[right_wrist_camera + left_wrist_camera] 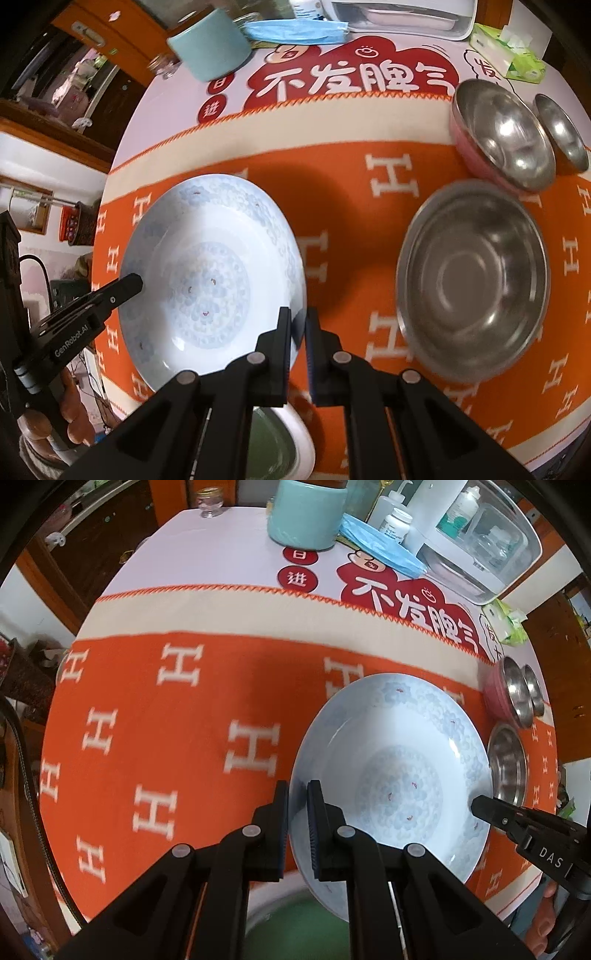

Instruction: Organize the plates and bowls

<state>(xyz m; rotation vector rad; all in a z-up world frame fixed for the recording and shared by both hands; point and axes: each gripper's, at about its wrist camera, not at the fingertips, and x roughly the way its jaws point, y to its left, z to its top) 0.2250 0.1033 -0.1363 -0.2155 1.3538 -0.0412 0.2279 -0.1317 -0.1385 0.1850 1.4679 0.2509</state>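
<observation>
Both fingers pairs (pixel 297 827) (pixel 297 343) clamp white plate (pixel 391 775) rims; steel bowl (pixel 472 280) near.

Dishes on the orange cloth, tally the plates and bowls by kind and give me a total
White porcelain plate with pale blue pattern, clamped at opposite rims by both tongs: 1
Large bare stainless steel bowl: 1
Pink-sided bowl with steel lining: 1
Small steel bowl behind it: 1
Total: 4

Both your grippers point steeply down, clamped shut.
Your left gripper (pixel 298 825) pinches the plate (pixel 391 775) rim at lower centre; your right gripper (pixel 298 349) pinches the opposite rim, fingers (pixel 546 904) visible lower right.
</observation>
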